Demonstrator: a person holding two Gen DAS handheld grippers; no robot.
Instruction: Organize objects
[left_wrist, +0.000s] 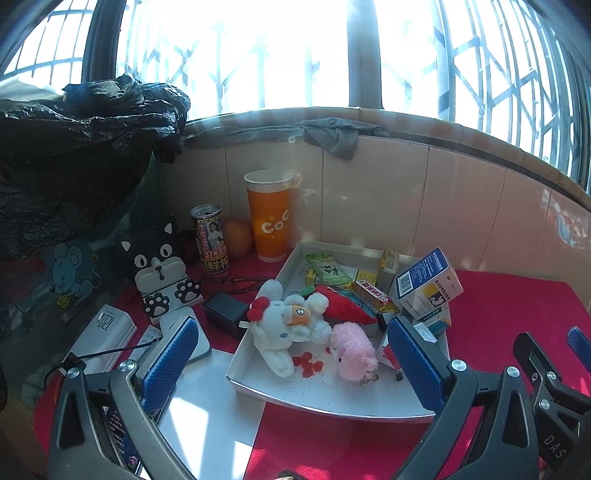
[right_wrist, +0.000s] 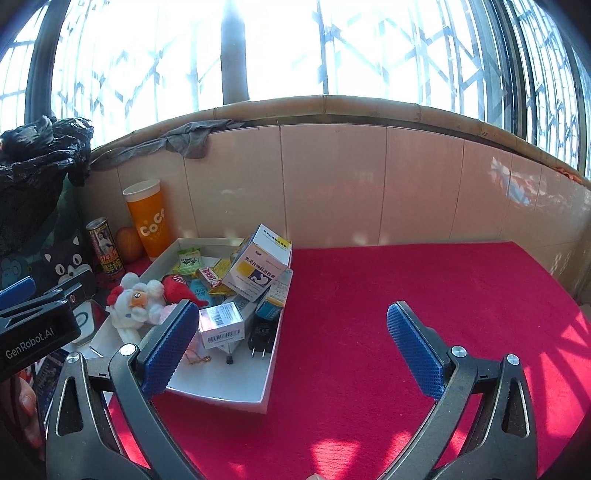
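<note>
A white tray (left_wrist: 258, 389) on the red cloth holds a white plush toy (left_wrist: 291, 325), a pink plush (left_wrist: 354, 350), a red plush (left_wrist: 347, 306), snack packets (left_wrist: 371, 293) and medicine boxes (left_wrist: 428, 284). My left gripper (left_wrist: 291, 362) hangs open over the tray's near edge, nothing between its blue pads. In the right wrist view the same tray (right_wrist: 225, 395) lies left of centre, with a black plug adapter (right_wrist: 262, 336) and a small silver box (right_wrist: 221, 325) inside. My right gripper (right_wrist: 291, 350) is open above the tray's right wall and the bare cloth.
Behind the tray stand an orange CoCo cup (left_wrist: 269, 216), a can (left_wrist: 211, 242), an apple (left_wrist: 238, 238) and a cat-shaped holder (left_wrist: 162, 280). A black charger (left_wrist: 225, 314), a white power bank (left_wrist: 101, 338) and a black bag (left_wrist: 74, 155) are left. Red cloth (right_wrist: 424, 295) stretches right.
</note>
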